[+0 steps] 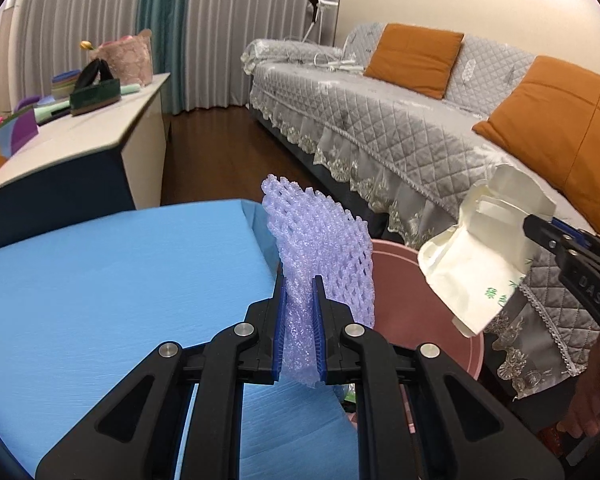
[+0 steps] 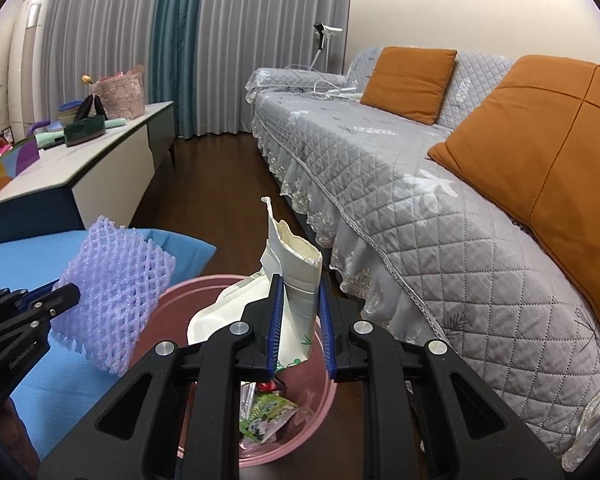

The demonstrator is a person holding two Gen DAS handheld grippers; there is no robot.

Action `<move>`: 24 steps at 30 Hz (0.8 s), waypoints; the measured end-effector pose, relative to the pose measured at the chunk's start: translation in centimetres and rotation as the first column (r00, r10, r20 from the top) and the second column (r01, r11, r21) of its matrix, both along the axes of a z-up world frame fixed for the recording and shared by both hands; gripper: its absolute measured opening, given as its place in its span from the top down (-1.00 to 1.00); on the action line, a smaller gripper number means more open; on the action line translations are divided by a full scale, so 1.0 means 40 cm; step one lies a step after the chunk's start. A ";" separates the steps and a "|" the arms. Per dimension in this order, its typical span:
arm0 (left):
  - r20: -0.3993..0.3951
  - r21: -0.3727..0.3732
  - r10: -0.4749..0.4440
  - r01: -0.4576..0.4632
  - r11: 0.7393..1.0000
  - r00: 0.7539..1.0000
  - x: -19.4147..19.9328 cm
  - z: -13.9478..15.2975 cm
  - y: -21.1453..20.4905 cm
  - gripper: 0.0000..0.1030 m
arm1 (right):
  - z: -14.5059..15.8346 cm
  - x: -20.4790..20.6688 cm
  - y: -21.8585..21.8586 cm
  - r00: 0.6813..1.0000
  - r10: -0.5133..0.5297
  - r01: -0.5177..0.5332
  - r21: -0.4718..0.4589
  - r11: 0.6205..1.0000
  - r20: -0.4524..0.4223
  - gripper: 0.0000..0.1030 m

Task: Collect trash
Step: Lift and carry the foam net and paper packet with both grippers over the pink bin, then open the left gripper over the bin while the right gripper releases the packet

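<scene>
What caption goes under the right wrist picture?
Right tongs holding a crumpled white wrapper above the pink bin, beside purple foam netting.

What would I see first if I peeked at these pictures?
First, the purple foam net pinched in the left tongs, poking up beside the blue table. Next, the crumpled cream wrapper in the right tongs, above the pink bin. Behind them, orange cushions on a grey sofa.
</scene>
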State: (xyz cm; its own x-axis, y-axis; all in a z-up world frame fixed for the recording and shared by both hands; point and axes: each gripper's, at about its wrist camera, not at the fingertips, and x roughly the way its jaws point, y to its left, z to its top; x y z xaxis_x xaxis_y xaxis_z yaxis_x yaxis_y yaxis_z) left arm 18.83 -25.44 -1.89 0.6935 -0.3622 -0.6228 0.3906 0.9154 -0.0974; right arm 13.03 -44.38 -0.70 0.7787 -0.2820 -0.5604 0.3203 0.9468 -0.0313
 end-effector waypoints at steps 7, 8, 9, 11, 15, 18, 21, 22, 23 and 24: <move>-0.021 0.023 -0.047 0.047 0.999 0.999 0.016 -0.033 -0.048 0.75 | -0.021 0.010 -0.015 1.000 -0.005 0.005 0.014 1.000 -0.023 0.58; -0.030 0.017 -0.068 0.068 0.998 0.997 0.016 -0.036 -0.055 0.75 | -0.023 0.014 -0.016 1.000 -0.004 0.005 0.018 1.000 -0.029 0.58; -0.032 0.012 -0.079 0.079 0.997 0.996 0.016 -0.036 -0.059 0.69 | -0.026 0.016 -0.016 0.999 -0.004 0.005 0.020 1.000 -0.035 0.55; -0.024 0.008 -0.088 0.088 0.996 0.996 0.014 -0.031 -0.064 0.44 | -0.028 0.018 -0.015 0.999 -0.007 0.008 0.023 1.000 -0.039 0.18; -0.013 0.002 -0.066 0.066 0.998 0.998 0.011 -0.016 -0.043 0.34 | -0.021 0.016 -0.017 0.999 -0.018 0.019 0.026 0.999 -0.032 -0.18; -0.010 -0.009 -0.048 0.048 0.999 0.999 0.005 0.001 -0.019 0.33 | -0.013 0.011 -0.022 0.999 -0.030 0.032 0.045 0.999 -0.027 -0.28; 0.006 -0.012 -0.041 0.041 0.999 0.999 -0.014 0.030 0.003 0.23 | 0.006 0.003 -0.018 0.999 -0.031 0.032 0.067 0.997 -0.009 -0.41; 0.017 -0.015 -0.038 0.038 0.999 0.999 -0.025 0.044 0.013 0.16 | 0.015 -0.001 -0.013 1.000 -0.028 0.028 0.072 0.997 0.002 -0.52; 0.028 -0.019 -0.035 0.036 0.999 0.999 -0.031 0.059 0.020 0.02 | 0.022 -0.004 -0.008 1.000 -0.025 0.024 0.076 0.997 0.011 -0.58; 0.046 -0.028 -0.030 0.032 0.999 0.998 -0.047 0.080 0.034 -0.09 | 0.034 -0.009 0.000 1.000 -0.020 0.018 0.082 0.996 0.023 -0.70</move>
State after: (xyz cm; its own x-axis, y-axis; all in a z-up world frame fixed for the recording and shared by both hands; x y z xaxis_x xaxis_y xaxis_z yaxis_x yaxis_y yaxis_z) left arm 16.97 -24.09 1.29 0.7092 -0.4010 -0.5798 0.4234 0.8999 -0.1045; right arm 12.66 -44.40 0.64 0.7873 -0.2507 -0.5633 0.3378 0.9397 0.0540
